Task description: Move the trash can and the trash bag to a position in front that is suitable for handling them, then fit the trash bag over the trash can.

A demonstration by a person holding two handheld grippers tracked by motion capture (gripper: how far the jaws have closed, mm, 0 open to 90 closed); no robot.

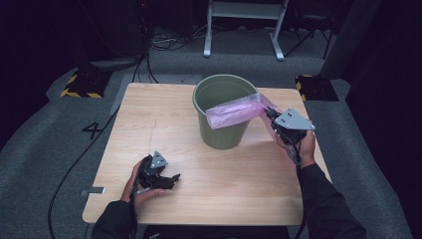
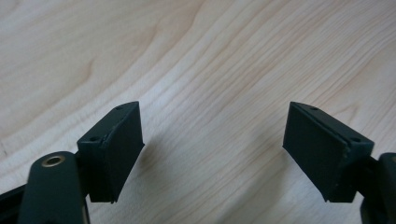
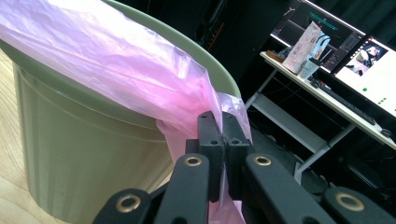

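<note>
bin (image 1: 222,119): pink bag (image 1: 234,112) draped over rim | right tool (image 3: 223,140): clamped on bag | left tool (image 2: 212,154): apart

A crumpled pink bag (image 1: 234,112) lies draped across the green bin's (image 1: 224,132) rim.

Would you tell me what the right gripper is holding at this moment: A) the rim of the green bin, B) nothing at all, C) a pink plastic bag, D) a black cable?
C: the right gripper is shut on the pink plastic bag, which drapes across the green bin.
</note>
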